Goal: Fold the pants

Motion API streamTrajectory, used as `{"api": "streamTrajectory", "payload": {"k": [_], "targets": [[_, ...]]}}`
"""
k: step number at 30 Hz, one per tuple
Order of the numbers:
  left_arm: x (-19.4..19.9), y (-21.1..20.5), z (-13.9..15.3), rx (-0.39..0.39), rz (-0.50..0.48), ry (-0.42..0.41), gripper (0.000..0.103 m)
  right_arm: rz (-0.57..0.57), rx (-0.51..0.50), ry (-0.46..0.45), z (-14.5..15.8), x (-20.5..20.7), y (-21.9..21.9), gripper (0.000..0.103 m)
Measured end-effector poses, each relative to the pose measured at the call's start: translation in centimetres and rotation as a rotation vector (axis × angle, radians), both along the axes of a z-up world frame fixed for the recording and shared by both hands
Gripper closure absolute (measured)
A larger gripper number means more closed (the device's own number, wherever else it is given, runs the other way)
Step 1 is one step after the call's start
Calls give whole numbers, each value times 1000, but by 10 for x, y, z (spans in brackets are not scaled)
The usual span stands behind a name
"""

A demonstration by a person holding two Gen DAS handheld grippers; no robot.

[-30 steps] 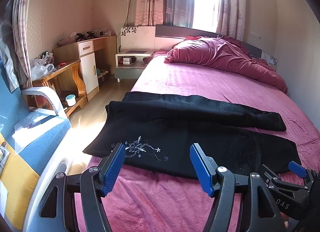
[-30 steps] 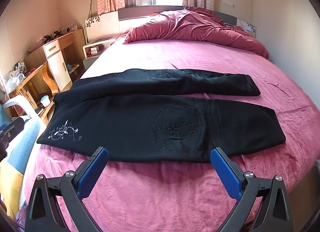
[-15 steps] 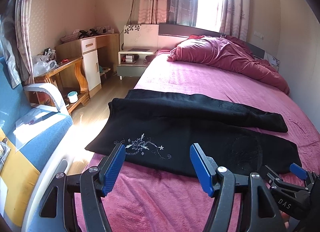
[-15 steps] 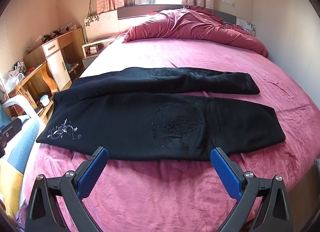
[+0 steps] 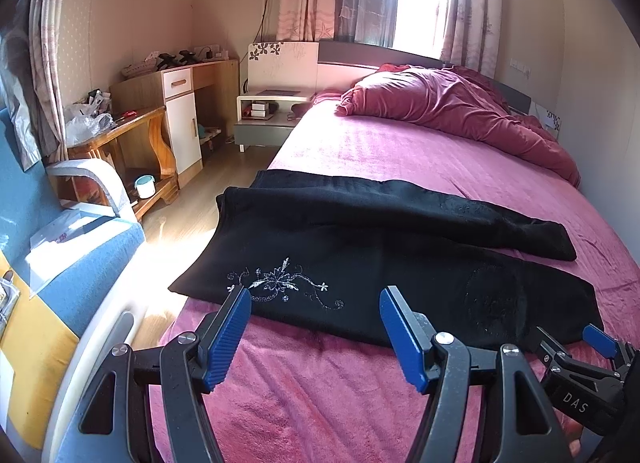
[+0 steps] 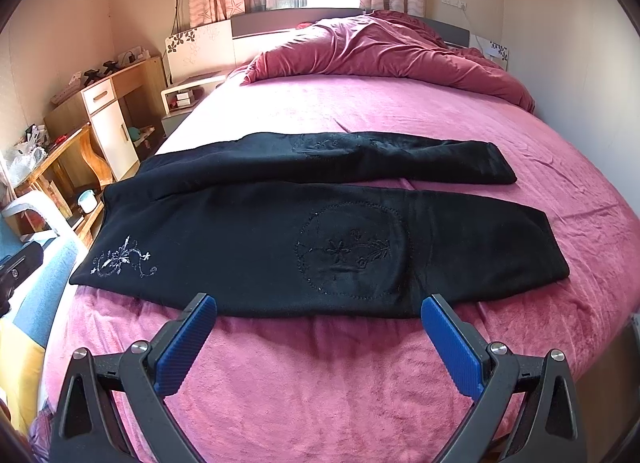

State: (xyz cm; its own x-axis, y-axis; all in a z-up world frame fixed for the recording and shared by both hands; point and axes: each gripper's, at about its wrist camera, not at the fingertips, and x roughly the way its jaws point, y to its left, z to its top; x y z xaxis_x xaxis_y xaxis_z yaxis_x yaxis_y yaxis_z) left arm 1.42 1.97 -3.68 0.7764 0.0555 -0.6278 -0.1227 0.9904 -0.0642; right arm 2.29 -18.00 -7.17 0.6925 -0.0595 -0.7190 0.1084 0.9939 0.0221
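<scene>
Black pants [image 5: 360, 247] lie flat across the pink bed, waist at the left bed edge, both legs running right. They also show in the right wrist view [image 6: 260, 239], with silver flower embroidery [image 6: 120, 259] near the waist. My left gripper [image 5: 316, 303] is open and empty, hovering over the near edge of the pants by the embroidery [image 5: 280, 283]. My right gripper [image 6: 318, 309] is open and empty, over the near edge of the near leg. It also shows in the left wrist view [image 5: 592, 347] at the lower right.
The pink bed [image 6: 360, 115] carries a crumpled red duvet [image 6: 380, 51] at the headboard. A blue-and-yellow chair [image 5: 60, 275] stands close at the left bed edge. A wooden desk [image 5: 132, 135] and a nightstand [image 5: 272, 115] stand along the left wall.
Both grippers have shifted slightly, and the pants sit a little lower and nearer in each view. Both stay open and empty. The pants have not moved on the bed.
</scene>
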Motion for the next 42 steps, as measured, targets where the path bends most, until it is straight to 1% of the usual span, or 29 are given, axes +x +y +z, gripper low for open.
{"api": "streamTrajectory", "payload": {"k": [10, 18, 20, 22, 24, 26, 29, 31, 33, 34, 35, 37, 39, 41, 42], "targets": [[4, -1, -4, 1, -6, 17, 35, -14, 5, 15, -6, 3, -7, 0], [10, -1, -11, -11, -15, 44, 35, -23, 13, 40, -18, 7, -13, 0], [12, 1, -16, -40, -39, 60, 35, -22, 44, 47, -22, 8, -18, 0], [16, 6, -21, -95, -65, 77, 34, -29, 73, 55, -26, 9, -24, 0], [22, 13, -26, -151, -74, 97, 30, -34, 74, 71, -30, 10, -28, 0], [28, 20, -32, -203, -74, 122, 29, -46, 91, 84, -35, 11, -36, 0], [38, 27, -42, -241, -59, 141, 29, -68, 110, 111, -42, 12, -48, 0], [46, 35, -50, -264, -52, 160, 29, -83, 149, 141, -48, 13, -63, 0], [53, 47, -59, -295, -36, 177, 28, -120, 179, 154, -52, 13, -80, 0], [56, 53, -63, -304, -26, 189, 24, -147, 181, 156, -54, 13, -90, 0], [59, 60, -68, -315, -13, 201, 18, -168, 174, 160, -55, 13, -97, 0], [65, 75, -78, -328, 22, 222, 12, -221, 162, 170, -58, 13, -118, 0], [69, 89, -88, -331, 49, 249, 11, -271, 174, 180, -61, 14, -141, 0], [73, 104, -97, -352, 76, 271, 11, -323, 193, 184, -62, 14, -163, 0], [75, 111, -102, -354, 97, 286, 11, -358, 226, 181, -63, 12, -178, 1]]}}
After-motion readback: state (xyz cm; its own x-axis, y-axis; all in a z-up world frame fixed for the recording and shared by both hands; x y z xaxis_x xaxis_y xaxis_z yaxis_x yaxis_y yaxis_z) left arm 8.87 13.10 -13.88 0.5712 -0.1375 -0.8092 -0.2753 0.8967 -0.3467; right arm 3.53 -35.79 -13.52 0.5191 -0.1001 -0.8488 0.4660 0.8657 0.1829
